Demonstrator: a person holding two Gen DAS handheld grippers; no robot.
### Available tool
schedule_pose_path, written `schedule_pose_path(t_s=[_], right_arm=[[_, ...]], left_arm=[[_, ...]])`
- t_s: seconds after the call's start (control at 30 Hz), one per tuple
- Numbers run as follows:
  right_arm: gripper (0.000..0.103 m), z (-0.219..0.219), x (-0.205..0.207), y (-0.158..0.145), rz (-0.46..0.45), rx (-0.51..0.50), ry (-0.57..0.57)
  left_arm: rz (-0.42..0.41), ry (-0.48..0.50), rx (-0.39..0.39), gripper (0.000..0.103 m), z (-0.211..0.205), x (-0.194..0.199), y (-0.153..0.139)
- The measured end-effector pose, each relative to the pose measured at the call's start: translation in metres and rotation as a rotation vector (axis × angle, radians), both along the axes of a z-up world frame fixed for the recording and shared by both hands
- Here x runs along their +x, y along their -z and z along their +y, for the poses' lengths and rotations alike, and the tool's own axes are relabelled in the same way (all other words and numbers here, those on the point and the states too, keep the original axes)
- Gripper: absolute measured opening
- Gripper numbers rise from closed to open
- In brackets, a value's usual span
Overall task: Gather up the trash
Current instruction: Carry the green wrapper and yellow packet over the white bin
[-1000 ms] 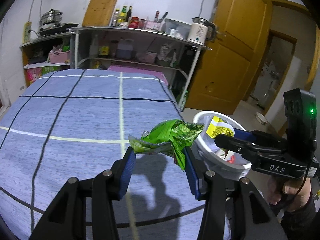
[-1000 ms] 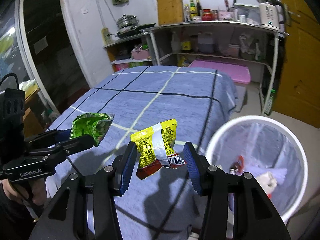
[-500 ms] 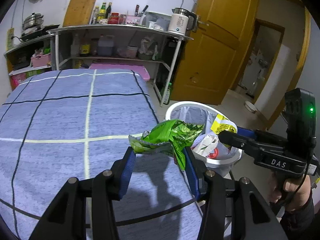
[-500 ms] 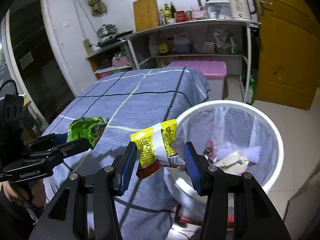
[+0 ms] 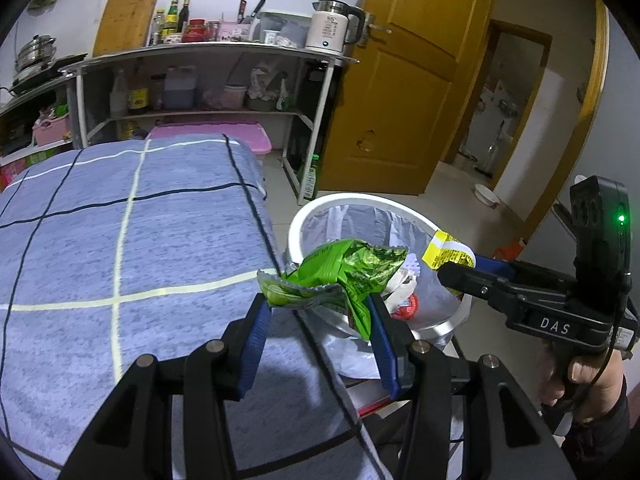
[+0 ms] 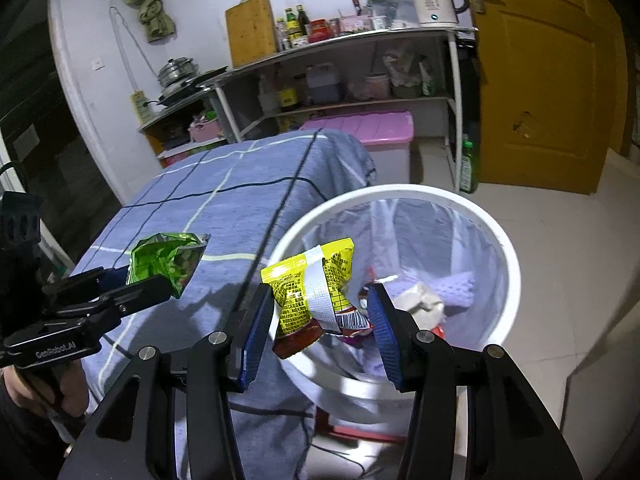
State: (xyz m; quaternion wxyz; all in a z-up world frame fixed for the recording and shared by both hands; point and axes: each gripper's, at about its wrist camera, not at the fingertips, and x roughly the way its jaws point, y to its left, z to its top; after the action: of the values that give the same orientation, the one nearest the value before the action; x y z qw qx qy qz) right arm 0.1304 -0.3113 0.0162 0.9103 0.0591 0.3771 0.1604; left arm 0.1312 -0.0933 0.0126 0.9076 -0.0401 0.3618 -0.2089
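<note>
Crosswise, green wrapper (image 5: 344, 276) spans left gripper (image 5: 320, 312), torn mouth leftward.

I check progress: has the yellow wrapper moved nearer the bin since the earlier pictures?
Yes. The yellow wrapper, before over the blue tablecloth, now hangs at the white bin rim.

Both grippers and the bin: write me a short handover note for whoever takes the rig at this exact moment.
Left gripper: shut on the green snack bag, held near the table edge, beside the bin, not yet clearly over it.
Right gripper: shut on the yellow snack bag, held above the near rim of the white bin.
Bin: lined with a clear bag, standing on the floor by the blue-clothed table; some trash already lies inside.
Done: both wrappers picked up and brought to the bin.
Left: move each bag over the opening, open the gripper, let it drop. The yellow one looks ready first.
</note>
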Motion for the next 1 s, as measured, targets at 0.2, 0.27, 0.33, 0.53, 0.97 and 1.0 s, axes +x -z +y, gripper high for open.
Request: schedule_pose_path(t_s=[0.2, 0.27, 0.33, 0.53, 0.97, 1.0], right_arm=[[0.05, -0.014, 0.005, 0.009, 0.027, -0.003, 0.036], [0.05, -0.019, 0.007, 0.013, 0.038, -0.005, 0.046], [0.05, -0.022, 0.01, 0.015, 0.045, -0.005, 0.053], [0.05, -0.032, 0.015, 0.024, 0.07, -0.009, 0.072], [0.054, -0.043, 0.024, 0.037, 0.087, -0.022, 0.099], [0.054, -0.043, 0.024, 0.037, 0.086, -0.023, 0.1]], left_arm=[[0.014, 0.039, 0.009, 0.05, -0.018, 0.013, 0.005], [0.019, 0.05, 0.014, 0.05, -0.024, 0.017, 0.008], [0.025, 0.063, 0.019, 0.05, -0.03, 0.02, 0.011], [0.05, 0.093, 0.042, 0.051, -0.046, 0.032, 0.021], [0.089, 0.108, 0.052, 0.06, -0.059, 0.046, 0.033], [0.089, 0.109, 0.052, 0.06, -0.058, 0.045, 0.034]])
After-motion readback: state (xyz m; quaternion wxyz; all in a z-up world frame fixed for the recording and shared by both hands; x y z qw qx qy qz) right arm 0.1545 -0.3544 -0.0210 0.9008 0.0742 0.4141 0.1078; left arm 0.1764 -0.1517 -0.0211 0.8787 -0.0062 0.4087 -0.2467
